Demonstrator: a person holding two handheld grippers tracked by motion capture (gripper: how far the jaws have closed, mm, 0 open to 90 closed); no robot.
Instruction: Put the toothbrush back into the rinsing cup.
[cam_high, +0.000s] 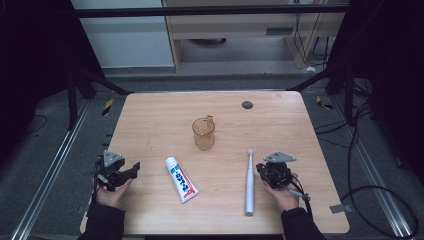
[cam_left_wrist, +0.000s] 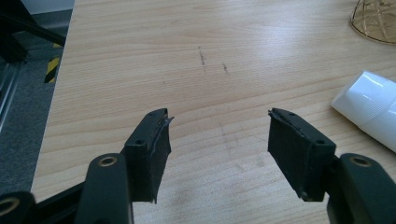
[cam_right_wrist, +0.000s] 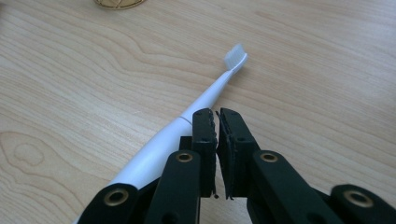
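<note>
Both closed fingers (cam_right_wrist: 218, 122) sit just beside the toothbrush (cam_right_wrist: 205, 98).

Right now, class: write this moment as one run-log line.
left gripper: open, empty | right gripper: fingers shut, beside toothbrush, not holding it | toothpaste: flat on table | cup: upright

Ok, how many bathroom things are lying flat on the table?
2: the toothpaste tube left of centre and the electric toothbrush to its right, beside the right hand-held gripper. The amber cup stands upright behind them.
</note>
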